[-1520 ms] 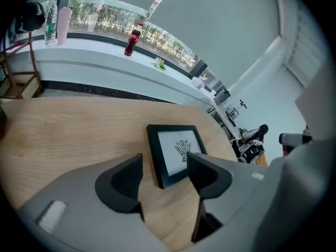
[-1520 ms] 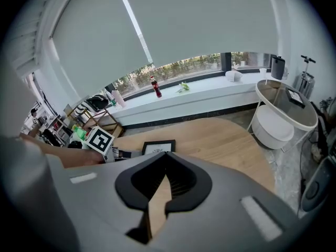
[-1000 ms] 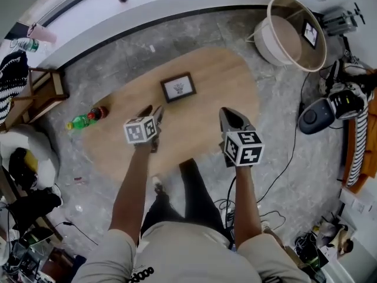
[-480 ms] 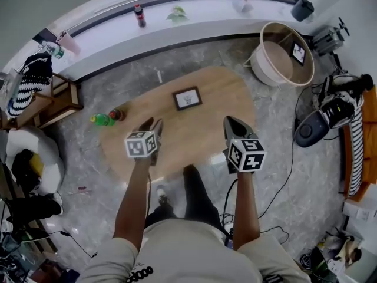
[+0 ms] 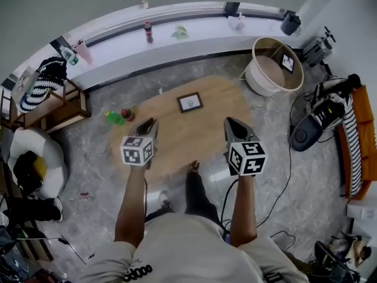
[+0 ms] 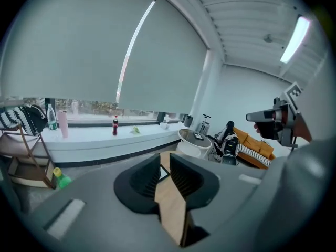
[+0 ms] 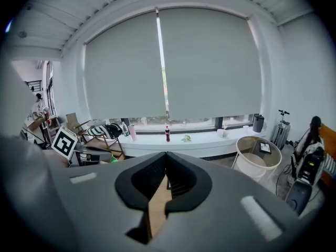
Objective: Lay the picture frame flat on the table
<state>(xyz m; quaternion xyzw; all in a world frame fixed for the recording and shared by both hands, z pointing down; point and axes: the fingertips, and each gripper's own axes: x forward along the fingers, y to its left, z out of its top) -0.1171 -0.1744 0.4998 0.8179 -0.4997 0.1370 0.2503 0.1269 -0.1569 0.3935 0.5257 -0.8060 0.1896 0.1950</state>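
Observation:
The dark-framed picture frame (image 5: 190,102) lies flat, face up, on the far half of the oval wooden table (image 5: 177,140). Both grippers hang high above the table's near half, well short of the frame. My left gripper (image 5: 148,125) (image 6: 165,159) has just been closing its jaws. A narrow gap remains and nothing is between them. My right gripper (image 5: 231,124) (image 7: 166,155) is shut with its tips together and holds nothing. Through each pair of jaws only a strip of the table (image 6: 173,214) (image 7: 156,209) shows.
A green bottle (image 5: 113,118) and a small dark-red object (image 5: 126,115) lie by the table's left end. A round white basket table (image 5: 274,75) stands at the back right. A wooden chair (image 5: 53,108) stands left, a cabled machine (image 5: 306,133) right, and a window ledge (image 5: 177,37) runs behind.
Both grippers have risen away from the table, which now looks smaller and farther below. The left jaws have narrowed. The picture frame has not moved.

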